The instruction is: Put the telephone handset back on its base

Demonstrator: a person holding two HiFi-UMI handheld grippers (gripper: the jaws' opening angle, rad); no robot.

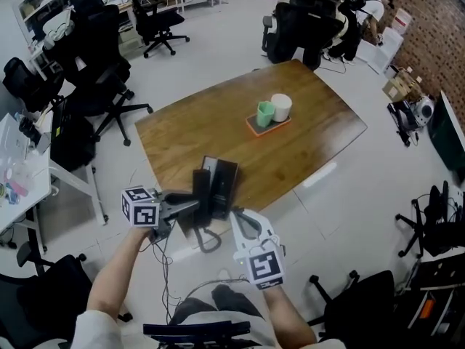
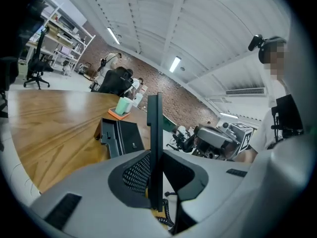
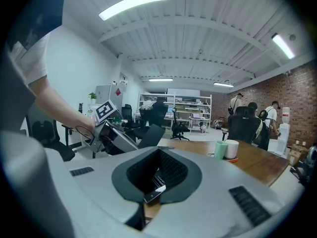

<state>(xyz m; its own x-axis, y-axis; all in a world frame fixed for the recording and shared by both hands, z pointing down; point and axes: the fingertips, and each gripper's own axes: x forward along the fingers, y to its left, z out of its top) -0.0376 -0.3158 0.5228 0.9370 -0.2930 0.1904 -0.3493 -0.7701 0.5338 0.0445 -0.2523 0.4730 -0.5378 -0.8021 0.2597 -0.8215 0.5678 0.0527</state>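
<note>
My left gripper (image 1: 193, 206) is shut on the black telephone handset (image 1: 201, 192) and holds it just above the table's near edge. In the left gripper view the handset (image 2: 154, 143) stands edge-on and upright between the jaws, with its coiled cord (image 2: 168, 218) hanging below. The black telephone base (image 1: 222, 182) lies on the wooden table (image 1: 305, 137), right beside the handset; the base (image 2: 121, 139) sits ahead and to the left. My right gripper (image 1: 238, 217) hovers just right of the phone, its jaws together with nothing held; part of the phone (image 3: 156, 186) shows beneath them.
An orange tray (image 1: 256, 128) with a green cup (image 1: 265, 113) and a white cup (image 1: 281, 106) sits mid-table beyond the phone. The cord (image 1: 207, 240) loops off the near table edge. Black office chairs (image 1: 109, 93) and people ring the table.
</note>
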